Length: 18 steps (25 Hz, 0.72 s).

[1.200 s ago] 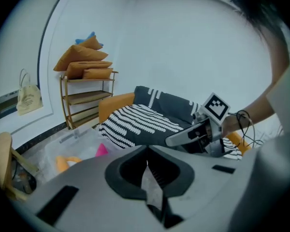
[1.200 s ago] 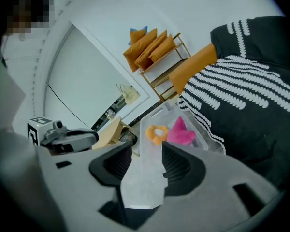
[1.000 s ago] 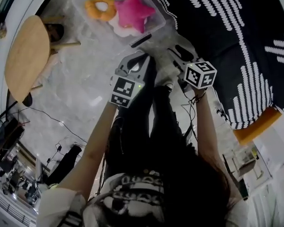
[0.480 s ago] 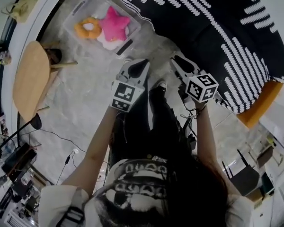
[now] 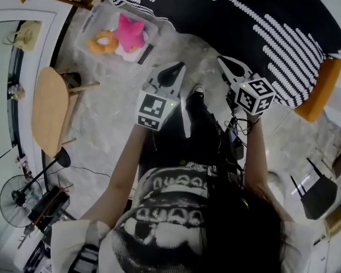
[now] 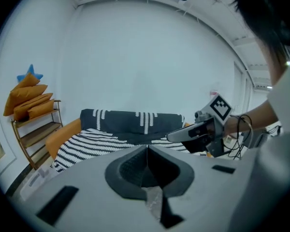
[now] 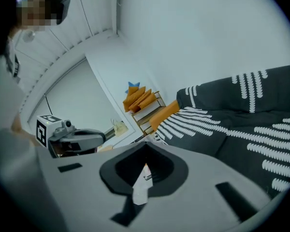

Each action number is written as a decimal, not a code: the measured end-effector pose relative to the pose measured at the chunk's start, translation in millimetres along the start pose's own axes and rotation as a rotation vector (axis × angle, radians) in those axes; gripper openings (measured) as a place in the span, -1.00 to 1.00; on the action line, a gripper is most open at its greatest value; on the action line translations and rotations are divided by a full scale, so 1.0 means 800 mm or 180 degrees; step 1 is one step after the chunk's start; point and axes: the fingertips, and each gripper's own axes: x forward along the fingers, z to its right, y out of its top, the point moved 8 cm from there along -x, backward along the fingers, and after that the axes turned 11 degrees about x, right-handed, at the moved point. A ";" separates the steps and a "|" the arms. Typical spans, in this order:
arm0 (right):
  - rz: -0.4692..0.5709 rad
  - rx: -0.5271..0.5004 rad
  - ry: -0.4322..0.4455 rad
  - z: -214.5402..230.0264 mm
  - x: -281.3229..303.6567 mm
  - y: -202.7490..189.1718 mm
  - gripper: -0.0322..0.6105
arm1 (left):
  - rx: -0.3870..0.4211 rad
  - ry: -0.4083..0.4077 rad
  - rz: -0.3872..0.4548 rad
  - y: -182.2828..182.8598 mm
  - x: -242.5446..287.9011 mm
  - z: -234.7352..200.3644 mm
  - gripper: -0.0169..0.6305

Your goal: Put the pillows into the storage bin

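Bearing markers (image 5: pixel 153 110), left gripper (image 5: pixel 173 67) hangs shut; right gripper (image 5: pixel 227 61) just closed empty.

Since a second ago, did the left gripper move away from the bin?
Yes. The left gripper has pulled back from the storage bin: it was at the bin's corner, now floor shows between them.

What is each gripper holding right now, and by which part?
Nothing. The left gripper is shut with nothing between its fingers. The right gripper has just closed, also on nothing.
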 end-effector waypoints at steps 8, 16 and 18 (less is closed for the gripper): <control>0.0202 -0.0142 -0.0276 0.005 -0.065 0.001 -0.89 | 0.0225 -0.0237 -0.0082 0.006 -0.008 0.031 -0.93; 0.0493 -0.0025 -0.0488 0.009 -0.118 0.021 -0.89 | 0.0329 -0.0252 -0.0020 0.024 -0.015 0.032 -0.93; 0.0521 -0.0026 -0.0511 0.007 -0.123 0.027 -0.89 | 0.0332 -0.0261 -0.0009 0.028 -0.014 0.030 -0.93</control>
